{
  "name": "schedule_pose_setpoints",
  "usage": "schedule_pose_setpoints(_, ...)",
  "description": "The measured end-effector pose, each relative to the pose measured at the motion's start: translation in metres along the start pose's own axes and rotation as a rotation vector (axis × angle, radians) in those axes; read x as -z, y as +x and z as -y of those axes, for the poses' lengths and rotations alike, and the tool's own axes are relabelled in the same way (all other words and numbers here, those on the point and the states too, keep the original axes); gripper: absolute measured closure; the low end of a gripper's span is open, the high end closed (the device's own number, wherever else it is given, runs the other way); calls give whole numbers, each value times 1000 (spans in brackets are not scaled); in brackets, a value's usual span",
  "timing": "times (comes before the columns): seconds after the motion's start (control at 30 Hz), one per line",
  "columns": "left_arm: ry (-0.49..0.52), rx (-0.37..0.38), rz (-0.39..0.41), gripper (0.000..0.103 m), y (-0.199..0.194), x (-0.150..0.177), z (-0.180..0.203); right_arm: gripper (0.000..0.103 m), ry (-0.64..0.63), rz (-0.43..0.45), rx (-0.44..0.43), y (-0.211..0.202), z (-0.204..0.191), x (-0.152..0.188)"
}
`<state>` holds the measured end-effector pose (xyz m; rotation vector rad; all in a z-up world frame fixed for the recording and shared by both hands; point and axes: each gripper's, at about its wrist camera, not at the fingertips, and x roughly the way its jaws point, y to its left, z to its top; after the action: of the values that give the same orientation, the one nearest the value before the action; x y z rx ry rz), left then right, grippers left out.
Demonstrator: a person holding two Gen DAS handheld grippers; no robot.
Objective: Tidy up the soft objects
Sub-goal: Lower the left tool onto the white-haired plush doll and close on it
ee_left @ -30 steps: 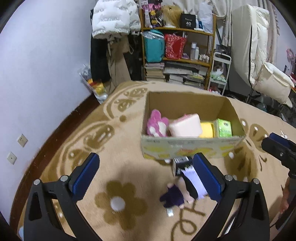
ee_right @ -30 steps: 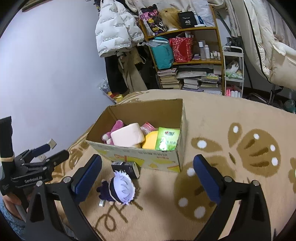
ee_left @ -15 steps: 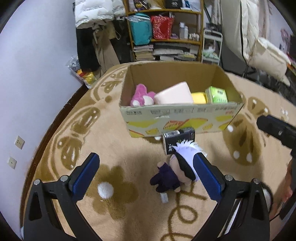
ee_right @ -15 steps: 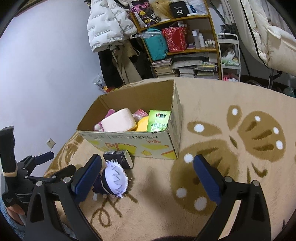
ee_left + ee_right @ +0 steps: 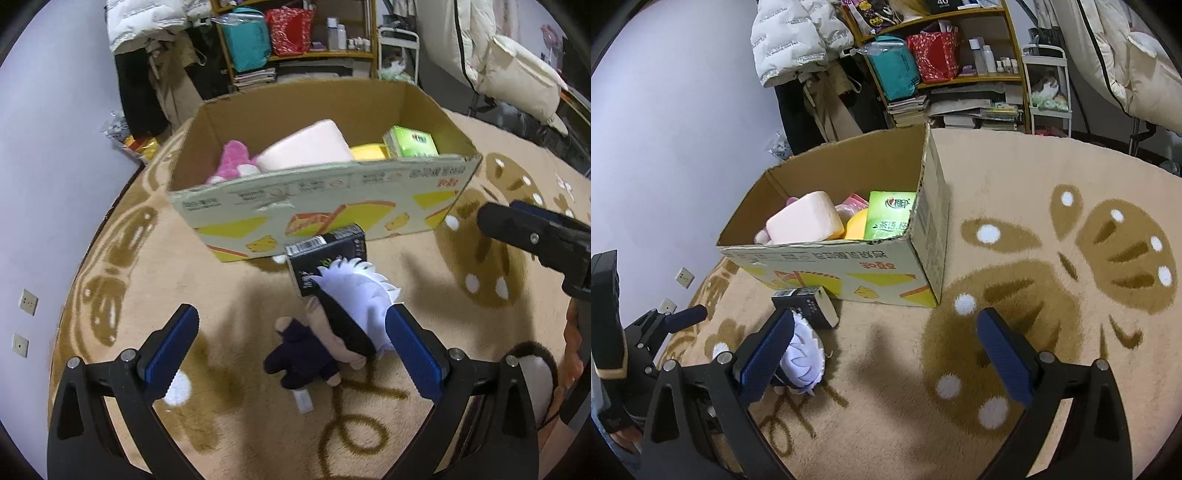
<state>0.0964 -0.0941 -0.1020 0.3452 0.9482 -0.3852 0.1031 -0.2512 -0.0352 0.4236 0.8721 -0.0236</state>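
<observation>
Only the left wrist view shows the plush doll (image 5: 332,332) whole before the cardboard box (image 5: 317,192); both the left gripper (image 5: 291,343) and right gripper (image 5: 886,350) gape empty.

Left gripper (image 5: 291,339): jaws spread wide, blue-padded fingers (image 5: 168,347) angled downward, nothing held. Right gripper (image 5: 886,352): jaws likewise spread wide, empty, positioned to the right of the left unit and level with it.
</observation>
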Motion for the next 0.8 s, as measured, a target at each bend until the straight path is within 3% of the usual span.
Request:
schedule_pose_setpoints(0.5,-7,122,-95,3,41,0,21,0,26,-78,12,33,11,2)
schedule_pose_setpoints(0.8,-1,110,-136,3,59,1,20,0,56,-117,-19,46,16,4)
